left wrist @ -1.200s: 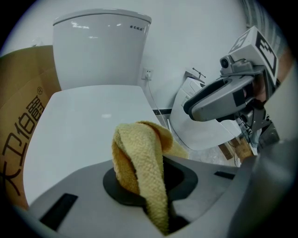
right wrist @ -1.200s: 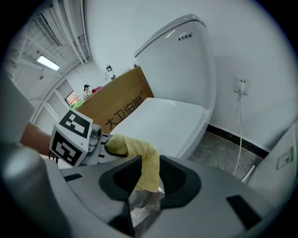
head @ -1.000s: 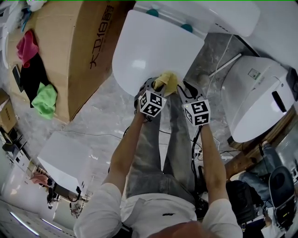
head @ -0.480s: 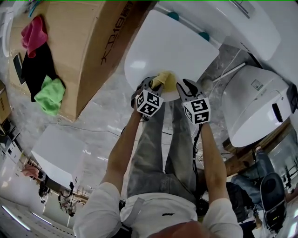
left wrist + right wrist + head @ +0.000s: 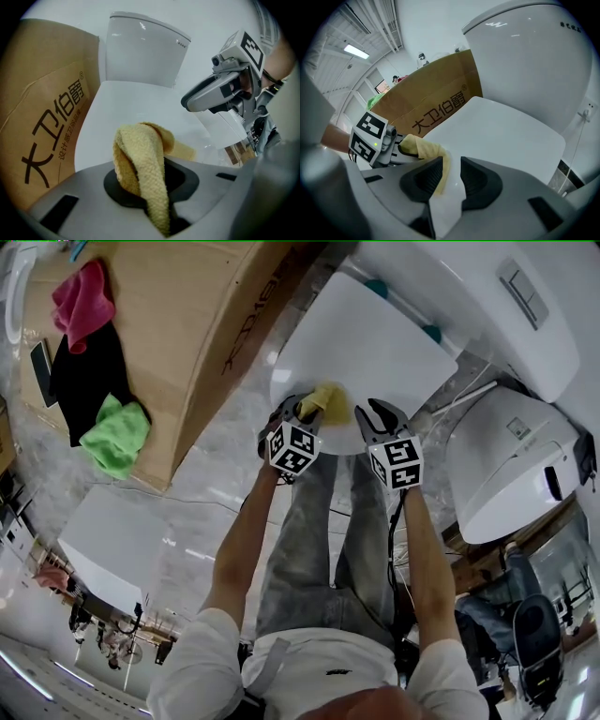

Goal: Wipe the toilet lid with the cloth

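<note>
step: wiping looked under way | left claw (image 5: 298, 414) clenched cloth (image 5: 326, 400) against toilet lid (image 5: 375, 348) near rim | right claw (image 5: 380, 418) released, empty | next: sweep needed steady pressure

Cloth (image 5: 328, 400) on near edge of toilet lid (image 5: 375, 343), pinched in left gripper (image 5: 302, 412). Right gripper (image 5: 379, 414) just right of it. Cardboard box (image 5: 197, 324) left of lid, cistern (image 5: 450, 287) behind.
</note>
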A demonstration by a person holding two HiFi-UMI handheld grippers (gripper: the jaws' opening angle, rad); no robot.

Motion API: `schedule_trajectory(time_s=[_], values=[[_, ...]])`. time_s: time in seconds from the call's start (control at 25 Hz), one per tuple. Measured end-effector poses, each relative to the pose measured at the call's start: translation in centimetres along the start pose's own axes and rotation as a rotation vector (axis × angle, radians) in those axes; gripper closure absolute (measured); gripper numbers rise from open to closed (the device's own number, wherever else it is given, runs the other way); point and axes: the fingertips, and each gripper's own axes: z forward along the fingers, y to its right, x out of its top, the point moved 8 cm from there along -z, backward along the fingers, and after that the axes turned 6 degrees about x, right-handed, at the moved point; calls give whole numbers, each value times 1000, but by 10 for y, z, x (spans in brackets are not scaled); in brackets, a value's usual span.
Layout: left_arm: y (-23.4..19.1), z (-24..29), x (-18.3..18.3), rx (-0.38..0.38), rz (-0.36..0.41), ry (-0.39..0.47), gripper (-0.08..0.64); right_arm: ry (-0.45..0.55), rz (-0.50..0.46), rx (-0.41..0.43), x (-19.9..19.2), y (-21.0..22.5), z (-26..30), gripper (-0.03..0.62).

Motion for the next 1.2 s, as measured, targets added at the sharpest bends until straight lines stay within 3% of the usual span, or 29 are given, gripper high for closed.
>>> schedule_trajectory(time_s=[0.4,0.72,1.0,1.2], values=[[-50,-11,-5,36,-2,-13,482,5,6,-11,28,-9,18,459],[-71,-21,-18,121,-38,-10,482,13,22,-4,20,-19,22,458],[-67,-29,-34,226,-128,5,482,19,57,-7,-11,-25,16,459],[-54,-36,-51,249,-260,-1,482,33,79,-14,-31,-29,2,459]])
